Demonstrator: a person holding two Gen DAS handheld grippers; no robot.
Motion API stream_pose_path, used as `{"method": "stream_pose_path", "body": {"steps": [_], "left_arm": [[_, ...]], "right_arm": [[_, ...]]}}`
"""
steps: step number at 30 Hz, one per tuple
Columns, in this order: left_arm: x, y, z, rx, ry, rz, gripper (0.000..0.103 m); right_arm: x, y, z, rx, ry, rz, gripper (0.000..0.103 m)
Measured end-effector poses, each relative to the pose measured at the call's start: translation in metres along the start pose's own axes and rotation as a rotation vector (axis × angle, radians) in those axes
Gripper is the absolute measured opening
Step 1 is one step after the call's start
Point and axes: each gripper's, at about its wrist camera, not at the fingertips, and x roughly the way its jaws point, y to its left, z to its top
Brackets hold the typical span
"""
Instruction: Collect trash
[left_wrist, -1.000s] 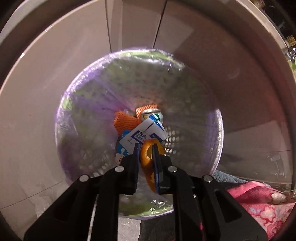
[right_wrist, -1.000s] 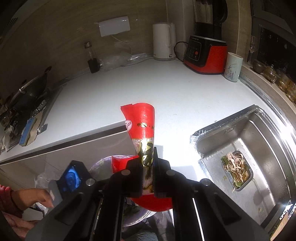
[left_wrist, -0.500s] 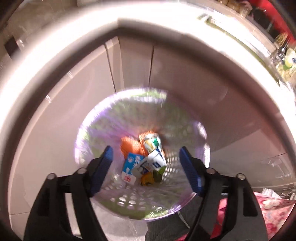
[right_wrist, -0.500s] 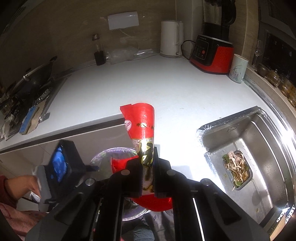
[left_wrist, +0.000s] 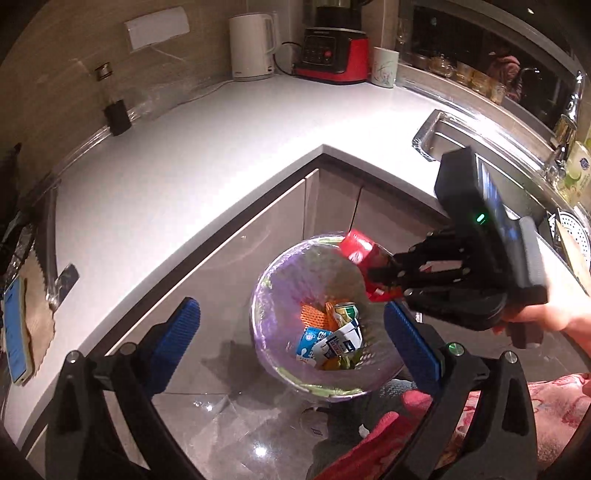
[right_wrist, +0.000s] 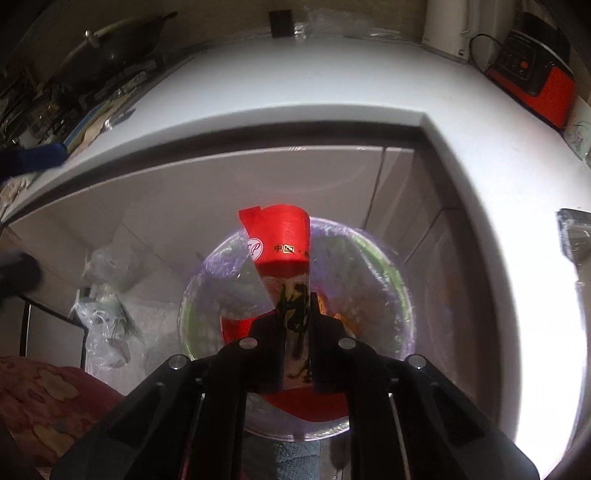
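A round trash bin (left_wrist: 273, 295) lined with a clear purplish bag stands on the floor by the counter corner. Inside lie a can (left_wrist: 345, 310), a blue-white carton (left_wrist: 332, 341), orange netting (left_wrist: 313, 315) and an orange peel (left_wrist: 330, 363). My left gripper (left_wrist: 291, 332) is open and empty, raised above the bin. My right gripper (right_wrist: 297, 321) is shut on a red wrapper (right_wrist: 284, 240) and holds it over the bin (right_wrist: 399, 288). In the left wrist view the right gripper (left_wrist: 384, 275) holds the wrapper (left_wrist: 360, 249) at the bin's far rim.
The white countertop (left_wrist: 184, 166) wraps around the corner above grey cabinet doors (left_wrist: 229, 266). A kettle (left_wrist: 253, 48), red blender base (left_wrist: 334, 55) and cup (left_wrist: 384, 66) stand at the back. The sink (left_wrist: 443, 136) is at right. A plastic bag (right_wrist: 103, 306) lies on the floor.
My left gripper opened, dropped the orange peel into the bin and rose well above it. My right gripper moved with the red wrapper from above the counter edge down over the bin.
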Motion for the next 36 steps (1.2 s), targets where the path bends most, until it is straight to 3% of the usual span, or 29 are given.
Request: {"method": "stream_pose_path", "body": {"steps": [3, 5, 7, 9, 14, 19, 23, 31, 36], "left_arm": [[-0.004, 0.002, -0.004, -0.019, -0.004, 0.025, 0.095], [-0.005, 0.002, -0.006, -0.019, -0.004, 0.041, 0.095], [-0.006, 0.003, -0.006, -0.013, -0.001, 0.047, 0.095], [-0.007, 0.003, -0.005, -0.006, -0.001, 0.049, 0.095], [-0.01, -0.001, 0.003, 0.014, -0.017, 0.046, 0.095], [-0.024, -0.006, 0.026, 0.013, -0.078, 0.049, 0.095], [-0.058, -0.009, 0.058, 0.007, -0.194, 0.077, 0.095], [-0.156, -0.018, 0.131, -0.021, -0.436, 0.133, 0.095], [-0.206, -0.022, 0.165, -0.055, -0.531, 0.141, 0.095]], "right_arm": [[0.034, 0.008, -0.012, -0.034, 0.06, -0.005, 0.019], [0.055, 0.011, -0.019, -0.037, 0.098, -0.003, 0.037], [0.071, 0.013, -0.025, -0.04, 0.128, -0.006, 0.063], [0.08, 0.017, -0.026, -0.043, 0.139, -0.034, 0.074], [0.073, 0.018, -0.026, -0.033, 0.135, -0.081, 0.083], [0.008, 0.002, -0.008, 0.006, 0.02, -0.129, 0.093], [-0.072, -0.011, 0.022, 0.048, -0.11, -0.219, 0.1], [-0.241, -0.035, 0.079, 0.184, -0.353, -0.355, 0.101], [-0.313, -0.038, 0.102, 0.226, -0.417, -0.457, 0.101]]}}
